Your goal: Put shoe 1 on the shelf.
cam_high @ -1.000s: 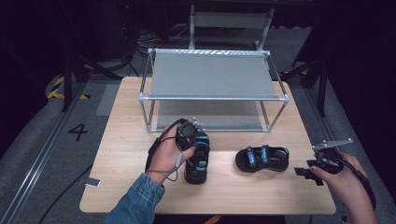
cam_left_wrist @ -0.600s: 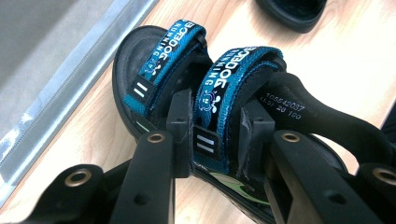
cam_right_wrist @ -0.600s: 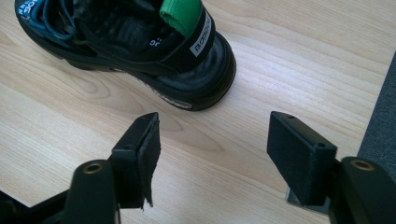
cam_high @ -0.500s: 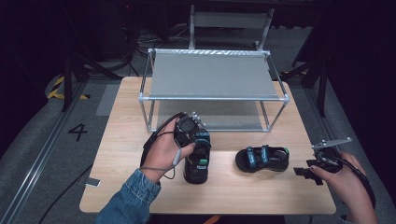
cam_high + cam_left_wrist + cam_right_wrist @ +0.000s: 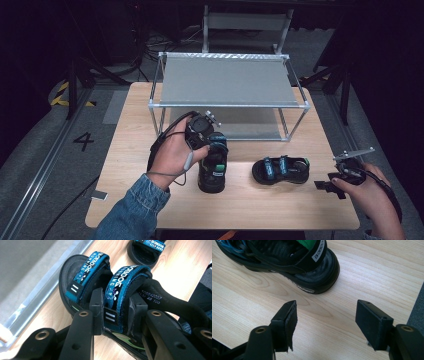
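High view: a pale wooden table (image 5: 150, 150) stands on a grey floor (image 5: 45, 140) in a dark room, with a metal shelf rack (image 5: 227, 80) at its far half. The left gripper (image 5: 212, 145) sits over one black-and-blue sandal (image 5: 212, 170) just in front of the rack; its jaws are closed on the sandal's blue strap (image 5: 116, 297). The second sandal (image 5: 280, 169) lies on the bare wood to the right, near the right gripper (image 5: 322, 184), whose jaws gape wide and hold nothing.

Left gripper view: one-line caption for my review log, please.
Left claw closed around a blue strap of a black sandal on the wooden table.
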A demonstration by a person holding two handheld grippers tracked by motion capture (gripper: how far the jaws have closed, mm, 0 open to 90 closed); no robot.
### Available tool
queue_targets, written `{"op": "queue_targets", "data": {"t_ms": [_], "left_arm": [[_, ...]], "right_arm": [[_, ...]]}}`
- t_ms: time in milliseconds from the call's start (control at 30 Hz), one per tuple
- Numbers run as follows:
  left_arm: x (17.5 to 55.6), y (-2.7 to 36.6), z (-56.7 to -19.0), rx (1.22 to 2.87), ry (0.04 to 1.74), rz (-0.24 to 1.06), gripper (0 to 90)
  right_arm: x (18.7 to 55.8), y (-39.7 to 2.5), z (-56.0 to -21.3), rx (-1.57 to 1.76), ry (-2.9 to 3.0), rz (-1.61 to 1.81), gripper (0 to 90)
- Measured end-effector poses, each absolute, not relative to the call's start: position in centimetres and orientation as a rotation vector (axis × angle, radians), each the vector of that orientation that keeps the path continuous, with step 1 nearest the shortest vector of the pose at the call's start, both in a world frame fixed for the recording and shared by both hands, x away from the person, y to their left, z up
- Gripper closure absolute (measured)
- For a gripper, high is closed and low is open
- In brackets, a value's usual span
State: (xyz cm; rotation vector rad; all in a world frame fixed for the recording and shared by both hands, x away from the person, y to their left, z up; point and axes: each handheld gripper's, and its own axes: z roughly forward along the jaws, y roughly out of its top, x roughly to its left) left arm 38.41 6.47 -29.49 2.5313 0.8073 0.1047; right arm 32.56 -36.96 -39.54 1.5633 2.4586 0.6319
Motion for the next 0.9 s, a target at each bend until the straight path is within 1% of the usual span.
{"op": "queue_targets", "data": {"t_ms": [200,400,900], "left_arm": [[38.5,6.3,-28.1,2.524,0.798,0.119,71.0],[38.6,6.4,-26.3,2.475,0.776,0.143,70.9],[39.4,5.8,-22.4,2.446,0.749,0.204,70.9]], "right_arm": [[32.7,-37.1,-39.6,1.559,2.468,0.632,34.7],[32.8,-37.1,-39.9,1.565,2.478,0.626,34.7],[33.0,-37.5,-40.0,1.572,2.478,0.639,34.7]]}}
